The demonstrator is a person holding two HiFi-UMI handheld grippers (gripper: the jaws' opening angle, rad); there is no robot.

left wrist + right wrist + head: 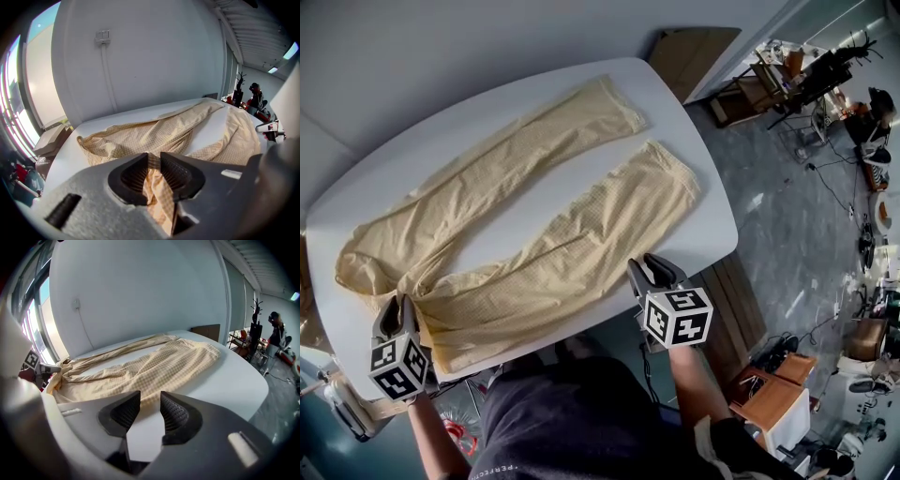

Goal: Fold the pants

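Head view looks steeply down; gripper views skim the shared table (520, 216).

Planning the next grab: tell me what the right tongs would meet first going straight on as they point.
Likely the bare table just ahead of the open right tongs, then the near edge of the pants; depth is unclear.

Only one piece of writing can be made out: small pale capital letters (502, 469) printed on the person's dark shirt (572, 412) at the bottom of the head view. They seem to read "PERFECT" before being cut off by the edge. Black-and-white square markers are carried on the left cube (397, 366) and the right cube (678, 316), as patterns rather than characters.
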